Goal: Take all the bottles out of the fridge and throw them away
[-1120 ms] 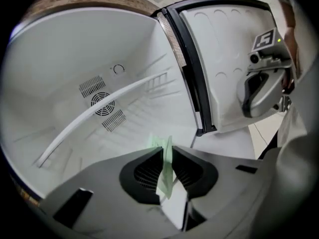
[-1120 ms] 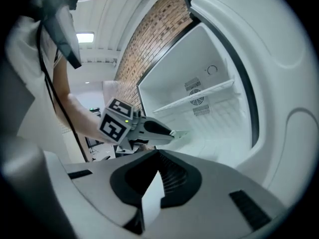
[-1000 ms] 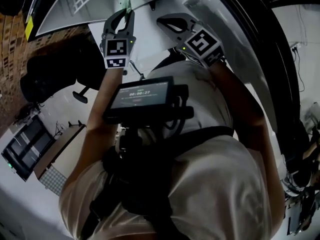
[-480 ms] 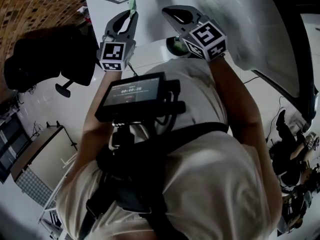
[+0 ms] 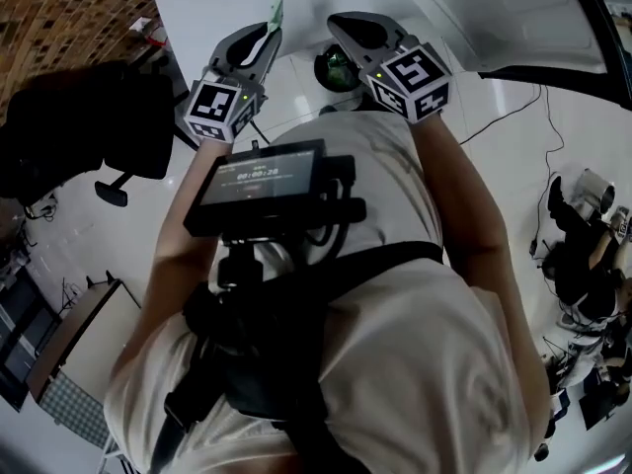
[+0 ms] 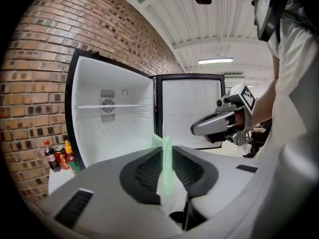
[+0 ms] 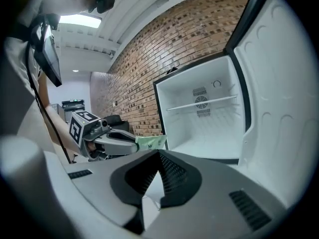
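My left gripper (image 6: pixel 164 151) is shut on a thin pale-green sheet (image 6: pixel 166 176) that sticks up between its jaws; the same green sheet (image 5: pixel 276 13) shows in the head view past the left gripper (image 5: pixel 249 49). My right gripper (image 7: pixel 158 157) has its jaws together with nothing between them, and it hangs beside the left one in the head view as the right gripper (image 5: pixel 357 30). Ahead stands a white fridge (image 6: pixel 114 123) with its door (image 6: pixel 192 111) swung open. Its visible shelf and floor are bare. Three small bottles (image 6: pixel 61 157) stand outside it at the lower left.
A brick wall (image 6: pixel 35 83) runs behind the fridge. A dark round container with green inside (image 5: pixel 338 67) sits on the pale floor just beyond the grippers. A black office chair (image 5: pixel 89 126) stands to the left. The person's chest-mounted screen (image 5: pixel 262 181) is below the grippers.
Both grippers have swung across the room together, still side by side. The white fridge door has slid out of the head view to the upper right, and the dark round container has come into sight.
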Demonstrator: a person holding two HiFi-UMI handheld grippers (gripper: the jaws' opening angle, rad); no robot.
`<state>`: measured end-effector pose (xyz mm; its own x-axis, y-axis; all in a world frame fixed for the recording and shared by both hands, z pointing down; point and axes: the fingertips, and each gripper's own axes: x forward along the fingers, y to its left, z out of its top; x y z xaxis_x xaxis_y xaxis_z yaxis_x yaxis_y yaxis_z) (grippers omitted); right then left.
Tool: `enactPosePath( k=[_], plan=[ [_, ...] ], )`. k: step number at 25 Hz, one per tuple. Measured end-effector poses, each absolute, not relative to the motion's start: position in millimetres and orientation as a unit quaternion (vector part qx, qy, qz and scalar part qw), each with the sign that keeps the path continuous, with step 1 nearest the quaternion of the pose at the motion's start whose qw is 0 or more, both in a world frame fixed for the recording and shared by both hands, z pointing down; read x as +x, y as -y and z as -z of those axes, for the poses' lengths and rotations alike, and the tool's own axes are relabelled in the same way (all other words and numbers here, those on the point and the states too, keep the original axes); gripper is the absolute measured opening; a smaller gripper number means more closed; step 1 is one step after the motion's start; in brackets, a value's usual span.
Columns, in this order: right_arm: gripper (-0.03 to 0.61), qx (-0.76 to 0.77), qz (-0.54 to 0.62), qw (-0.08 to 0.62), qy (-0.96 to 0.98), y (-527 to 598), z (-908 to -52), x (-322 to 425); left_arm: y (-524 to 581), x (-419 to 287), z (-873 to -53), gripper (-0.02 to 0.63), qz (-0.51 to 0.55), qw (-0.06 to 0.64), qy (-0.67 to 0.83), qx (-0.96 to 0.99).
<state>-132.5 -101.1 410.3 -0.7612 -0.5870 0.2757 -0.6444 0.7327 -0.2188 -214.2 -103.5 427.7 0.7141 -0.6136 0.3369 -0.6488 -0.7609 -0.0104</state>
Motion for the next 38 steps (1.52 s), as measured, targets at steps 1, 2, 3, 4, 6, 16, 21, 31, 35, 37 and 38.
enactPosePath(
  k=[1, 2, 3, 4, 6, 16, 21, 31, 35, 37, 38],
  plan=[
    [-0.008, 0.338, -0.153, 0.095, 0.924, 93, -410, -130, 96, -210, -427, 0.074, -0.16, 0.055, 0.333, 0.928],
    [-0.008, 0.344, -0.153, 0.095, 0.922, 88, -409, -128, 90, -206, -427, 0.074, -0.158, 0.055, 0.325, 0.931],
    [-0.008, 0.349, -0.153, 0.096, 0.92, 84, -409, -126, 85, -202, -428, 0.074, -0.157, 0.056, 0.318, 0.933],
    [-0.008, 0.352, -0.153, 0.097, 0.918, 82, -410, -124, 81, -199, -430, 0.074, -0.157, 0.058, 0.311, 0.936],
    [-0.008, 0.356, -0.156, 0.099, 0.916, 78, -414, -123, 73, -195, -436, 0.074, -0.158, 0.063, 0.298, 0.939],
    [-0.008, 0.326, -0.182, 0.109, 0.921, 70, -430, -101, 46, -159, -455, 0.074, -0.171, 0.106, 0.276, 0.94],
    [-0.008, 0.294, -0.194, 0.119, 0.928, 75, -441, -54, 36, -103, -478, 0.074, -0.192, 0.143, 0.274, 0.931],
    [-0.008, 0.262, -0.217, 0.129, 0.931, 80, -474, -24, 31, -71, -571, 0.074, -0.255, 0.215, 0.293, 0.896],
    [-0.008, 0.259, -0.224, 0.141, 0.929, 70, -482, -21, 32, -66, -603, 0.074, -0.282, 0.225, 0.288, 0.887],
    [-0.008, 0.261, -0.231, 0.144, 0.926, 65, -486, -18, 34, -65, -618, 0.074, -0.295, 0.23, 0.288, 0.882],
    [-0.008, 0.264, -0.233, 0.143, 0.925, 64, -486, -17, 35, -65, -623, 0.074, -0.302, 0.233, 0.287, 0.879]
  ],
)
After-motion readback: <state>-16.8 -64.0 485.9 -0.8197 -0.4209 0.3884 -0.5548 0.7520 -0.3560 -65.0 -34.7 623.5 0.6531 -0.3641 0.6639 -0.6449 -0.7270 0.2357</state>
